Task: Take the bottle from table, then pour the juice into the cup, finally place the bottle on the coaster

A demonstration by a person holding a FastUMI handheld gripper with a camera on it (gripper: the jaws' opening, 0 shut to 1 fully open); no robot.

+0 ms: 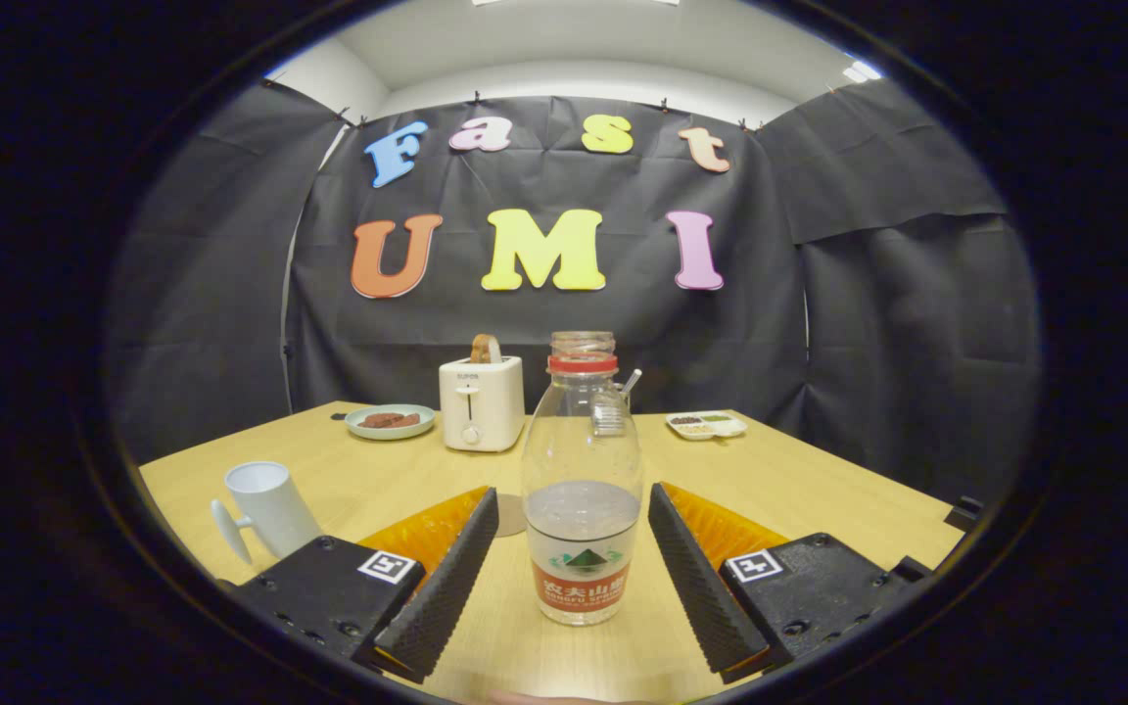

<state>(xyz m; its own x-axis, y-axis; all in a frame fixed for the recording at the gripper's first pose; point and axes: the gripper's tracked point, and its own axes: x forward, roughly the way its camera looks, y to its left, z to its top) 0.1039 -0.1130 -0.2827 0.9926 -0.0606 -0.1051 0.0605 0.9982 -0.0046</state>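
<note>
One wooden table (819, 490) carries everything, its far edge running close under the booth's black cloth wall. One gripper (572, 563) hovers low over the near side, its two fingers (446, 578) spread wide with a gap on each side of the single clear bottle (582, 480) — neither finger touches it. The bottle stands upright between them, uncapped, about a third full of clear liquid, a red ring at its neck.

Taking the bottle as the mark: one white toaster (482, 402) sits behind it and to the left, a slice poking from its slot; one white cup (265, 509) lies to the left, near the table's left edge, handle pointing outward. One green plate (391, 421) with brown food rests left of the toaster. One small divided white dish (707, 424) sits behind and to the right. One round coaster (508, 516) peeks out just behind the bottle's left side. Bare wood stretches to the right — open room up to that edge.
</note>
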